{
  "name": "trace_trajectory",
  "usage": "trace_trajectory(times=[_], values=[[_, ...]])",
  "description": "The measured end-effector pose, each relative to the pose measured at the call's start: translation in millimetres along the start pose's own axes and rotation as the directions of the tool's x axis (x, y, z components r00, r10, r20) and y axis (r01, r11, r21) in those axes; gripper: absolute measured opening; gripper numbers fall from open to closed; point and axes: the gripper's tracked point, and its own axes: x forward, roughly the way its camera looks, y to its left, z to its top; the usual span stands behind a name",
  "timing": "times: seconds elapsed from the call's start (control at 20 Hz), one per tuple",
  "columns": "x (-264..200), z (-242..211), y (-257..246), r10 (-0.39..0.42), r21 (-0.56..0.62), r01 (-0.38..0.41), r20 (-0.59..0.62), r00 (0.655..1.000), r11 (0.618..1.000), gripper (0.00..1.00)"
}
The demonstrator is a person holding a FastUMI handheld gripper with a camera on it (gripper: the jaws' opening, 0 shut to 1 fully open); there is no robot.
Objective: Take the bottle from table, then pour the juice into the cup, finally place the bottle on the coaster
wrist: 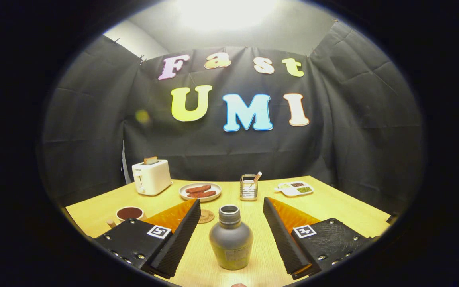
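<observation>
Clearly, the grey bottle point(230, 238) stood upright on the wooden table point(333, 203), with no cap on its open neck. It was between the two fingers of the gripper point(232, 221), and a gap remained on each side of it, so neither finger touched it. The fingers were spread wide apart. Something yellowish could be seen in the lower part of the bottle.

Just beyond the left finger lay a round coaster point(206, 216), partly hidden by that finger. Further to the left stood a cup point(130, 214) with dark inside, and a small wooden piece point(111, 223) was beside it.

Behind the bottle, near the far edge of the table, there was a small wire holder point(248, 187) with a stick in it. To its left was a plate point(200, 191) with sausages, and then a white toaster point(151, 177) with a slice of bread in the slot. To the right of the holder lay a white tray point(295, 188) with several sections of food
</observation>
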Motion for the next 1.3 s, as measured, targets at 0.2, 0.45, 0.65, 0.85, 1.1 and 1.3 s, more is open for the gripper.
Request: trace_trajectory(times=[0.2,0.45,0.65,0.85,1.1,1.3], values=[[5,-25,-2,-0.005,0.001,0.005,-0.06,0.998,1.0,0.96],[8,-52,0,0.003,-0.008,-0.004,-0.124,0.992,1.0,0.96],[10,-75,5,0.013,-0.031,-0.018,-0.175,0.984,0.999,0.96],[11,-94,6,0.008,-0.027,-0.015,-0.223,0.975,1.0,0.96],[11,-111,2,-0.006,-0.008,0.004,-0.269,0.963,1.0,0.96],[10,-120,1,-0.021,-0.002,0.022,-0.294,0.956,1.0,0.97]])
